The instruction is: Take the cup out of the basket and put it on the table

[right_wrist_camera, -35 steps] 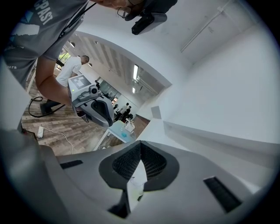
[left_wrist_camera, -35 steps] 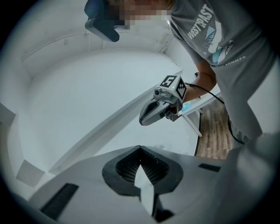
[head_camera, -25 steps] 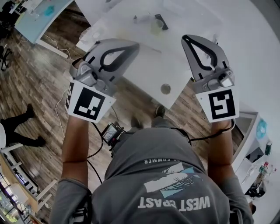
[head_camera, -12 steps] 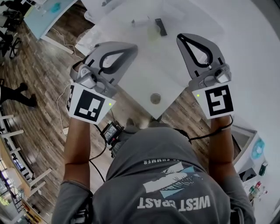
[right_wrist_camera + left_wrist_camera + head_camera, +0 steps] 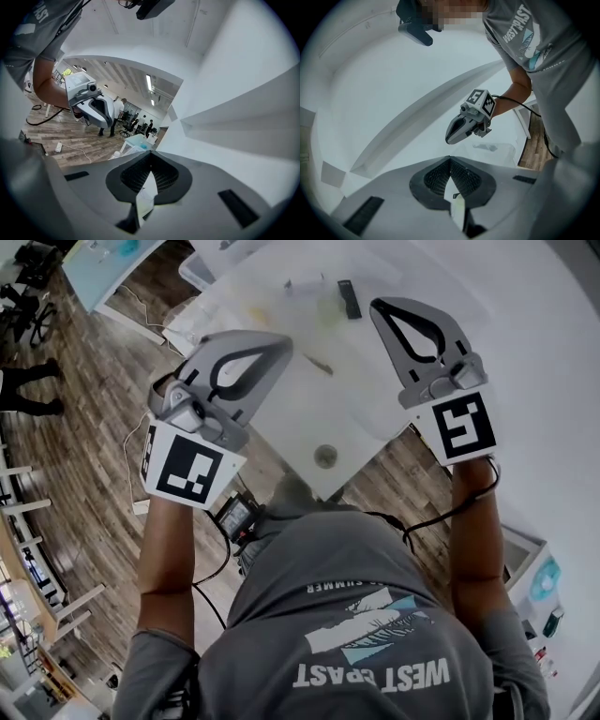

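The left hand-held gripper (image 5: 284, 339) and the right hand-held gripper (image 5: 377, 307) are both held raised in front of the person's chest, side by side and well apart, noses pointing out over the white worktop (image 5: 281, 418). Each gripper view shows its own jaws brought together at the tips with nothing between them, so both are closed and empty. This reads as a carrying or ready posture rather than a grasp, and the task looks not yet begun. Neither the cup nor the basket can be picked out with confidence. At the far side of the worktop lie a small dark bar (image 5: 349, 298) and, just beside it, a pale translucent shape (image 5: 328, 311) too small to identify; either might belong to the task, but I cannot tell. Nearer, a round fitting (image 5: 325, 457) sits close to the worktop's corner, which points toward the person and has wooden floor (image 5: 103, 427) on both sides of it. The surface between that corner and the far objects is mostly bare, giving plenty of room to reach forward and, judging from here, to set a cup down well clear of the edges. The jaws would need to open before any grasp.
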Demonstrator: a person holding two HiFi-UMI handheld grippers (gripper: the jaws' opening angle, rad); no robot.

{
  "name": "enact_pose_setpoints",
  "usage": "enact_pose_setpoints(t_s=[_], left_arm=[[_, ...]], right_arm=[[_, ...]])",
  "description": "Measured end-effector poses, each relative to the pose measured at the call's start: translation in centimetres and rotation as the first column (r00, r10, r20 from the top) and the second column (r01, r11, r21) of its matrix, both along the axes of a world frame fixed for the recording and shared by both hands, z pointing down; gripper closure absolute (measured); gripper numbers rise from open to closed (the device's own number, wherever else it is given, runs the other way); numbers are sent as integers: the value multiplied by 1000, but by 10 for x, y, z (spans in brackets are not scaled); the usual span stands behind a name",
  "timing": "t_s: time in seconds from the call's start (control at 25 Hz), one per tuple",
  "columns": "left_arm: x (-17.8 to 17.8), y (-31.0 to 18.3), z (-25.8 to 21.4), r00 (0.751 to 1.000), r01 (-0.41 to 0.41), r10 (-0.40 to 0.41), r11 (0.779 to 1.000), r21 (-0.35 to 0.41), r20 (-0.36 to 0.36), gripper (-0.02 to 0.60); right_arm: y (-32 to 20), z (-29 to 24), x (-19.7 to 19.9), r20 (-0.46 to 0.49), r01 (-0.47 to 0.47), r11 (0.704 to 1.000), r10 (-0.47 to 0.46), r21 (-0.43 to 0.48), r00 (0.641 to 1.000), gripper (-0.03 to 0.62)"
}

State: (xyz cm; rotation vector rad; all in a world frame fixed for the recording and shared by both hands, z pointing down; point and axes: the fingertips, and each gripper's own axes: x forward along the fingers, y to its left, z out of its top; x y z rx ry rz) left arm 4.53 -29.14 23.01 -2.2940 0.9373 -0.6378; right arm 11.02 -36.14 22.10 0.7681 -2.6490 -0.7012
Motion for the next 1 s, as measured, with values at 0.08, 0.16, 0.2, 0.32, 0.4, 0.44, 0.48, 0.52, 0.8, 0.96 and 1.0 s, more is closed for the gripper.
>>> enact_pose_setpoints(t_s=[0.08,0.16,0.2,0.32,0.4,0.44,0.48,0.52,0.8,0.96,1.0], left_arm=[[-2,0,2,1000,1,-1,1000,-2,-3,572],[-7,-9,4,1000,0,0,1000,-3,-14,572],[-9,-14,5,1000,0,0,1000,-3,-20,572],[-14,-27,7,999,-1,1,1000,-10,-34,572],[-17,-35,9,999,-2,1,1000,-17,-47,572],[-19,-38,10,999,-2,1,1000,-22,-52,572],[-22,-42,10,998,-2,1,1000,-27,-56,572],[-25,-46,11,998,-2,0,1000,-32,-59,572],[-40,-64,29,997,-2,-5,997,-80,-79,572],[-45,-71,35,995,-4,-6,994,-106,-98,572],[-46,-72,36,995,-6,-5,994,-112,-101,572]], right_arm=[[-6,6,-1,-19,-5,1000,4,-6,1000,582],[-20,14,-6,-31,-13,1000,13,-22,999,582],[-28,19,-8,-30,-21,999,20,-37,999,582],[-49,37,-14,-43,-36,996,32,-81,999,582],[-63,51,-19,-67,-38,993,31,-110,997,582],[-70,58,-22,-77,-41,991,31,-127,997,582],[-77,64,-25,-85,-43,989,31,-143,996,582],[-85,71,-28,-92,-46,986,31,-159,995,582],[-131,122,-53,-148,-55,963,16,-265,989,580],[-154,159,-62,-215,-80,939,7,-334,977,565],[-159,170,-64,-234,-86,932,2,-351,972,563]])
